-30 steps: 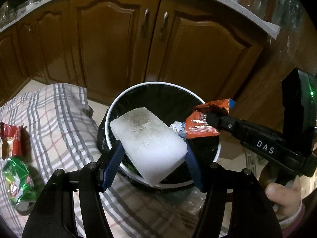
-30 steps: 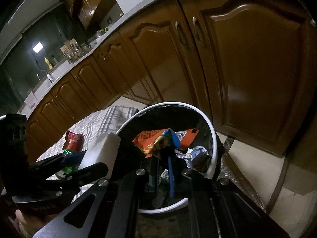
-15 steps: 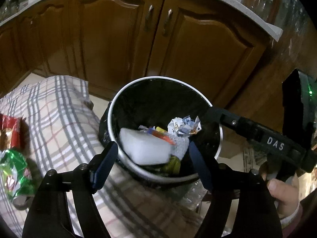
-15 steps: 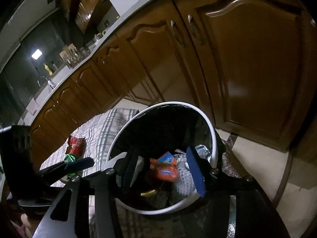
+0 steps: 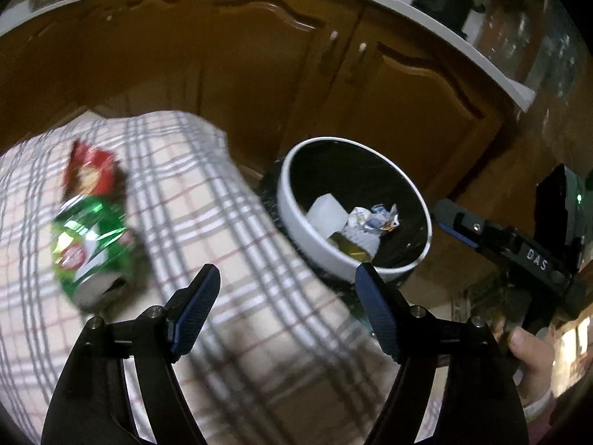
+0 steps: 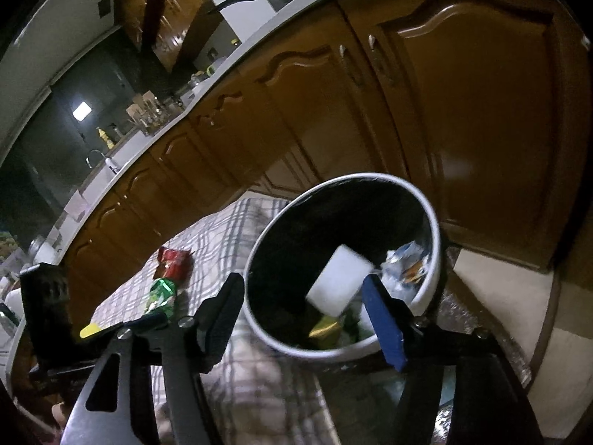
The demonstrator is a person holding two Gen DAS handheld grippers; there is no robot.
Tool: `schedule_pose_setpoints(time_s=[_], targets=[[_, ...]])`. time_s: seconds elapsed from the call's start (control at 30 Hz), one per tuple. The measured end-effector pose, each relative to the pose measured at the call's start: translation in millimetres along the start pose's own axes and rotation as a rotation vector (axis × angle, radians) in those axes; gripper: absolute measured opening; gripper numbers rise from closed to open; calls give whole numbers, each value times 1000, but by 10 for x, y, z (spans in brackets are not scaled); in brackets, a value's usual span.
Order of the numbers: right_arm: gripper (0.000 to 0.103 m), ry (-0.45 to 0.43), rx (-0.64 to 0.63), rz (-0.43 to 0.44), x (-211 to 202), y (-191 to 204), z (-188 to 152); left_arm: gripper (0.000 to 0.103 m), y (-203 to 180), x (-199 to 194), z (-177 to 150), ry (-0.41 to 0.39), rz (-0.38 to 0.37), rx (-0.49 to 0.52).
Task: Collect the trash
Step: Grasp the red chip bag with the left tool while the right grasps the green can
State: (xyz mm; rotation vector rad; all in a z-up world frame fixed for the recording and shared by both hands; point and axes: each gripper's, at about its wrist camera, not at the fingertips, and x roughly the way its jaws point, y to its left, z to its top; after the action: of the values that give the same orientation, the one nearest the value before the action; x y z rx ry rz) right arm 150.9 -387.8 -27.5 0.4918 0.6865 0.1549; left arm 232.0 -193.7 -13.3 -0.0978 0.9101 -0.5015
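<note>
A white-rimmed trash bin (image 5: 292, 218) (image 6: 255, 259) with a black liner stands beside the checked cloth. Inside it lie a white foam block (image 5: 326, 213) (image 6: 339, 280), crumpled paper (image 5: 370, 218) and wrappers. A green crushed wrapper (image 5: 92, 248) (image 6: 163, 294) and a red wrapper (image 5: 90, 172) (image 6: 174, 261) lie on the cloth. My left gripper (image 5: 287, 285) is open and empty over the cloth, left of the bin. My right gripper (image 6: 302, 296) is open and empty above the bin's near rim; it also shows in the left wrist view (image 5: 456, 226).
A checked cloth (image 5: 207, 222) (image 6: 229, 233) covers the surface left of the bin. Brown cabinet doors (image 5: 259, 55) (image 6: 463, 111) under a white counter stand close behind. Tiled floor (image 6: 496, 282) lies right of the bin.
Both grippers opened; the foam block and the orange wrapper dropped into the bin. My left gripper has since swung left and back over the cloth, bringing the green and red wrappers closer.
</note>
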Motion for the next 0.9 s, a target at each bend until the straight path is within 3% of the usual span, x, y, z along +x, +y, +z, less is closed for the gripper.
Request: schedule_pose_setpoints(time_s=[0.47, 0.9], targets=[[77, 58, -53, 92, 182, 555, -315, 77, 685, -579, -295, -74, 70, -132], [77, 125, -120, 159, 526, 1076, -455, 77, 1269, -824, -404, -106, 123, -226]])
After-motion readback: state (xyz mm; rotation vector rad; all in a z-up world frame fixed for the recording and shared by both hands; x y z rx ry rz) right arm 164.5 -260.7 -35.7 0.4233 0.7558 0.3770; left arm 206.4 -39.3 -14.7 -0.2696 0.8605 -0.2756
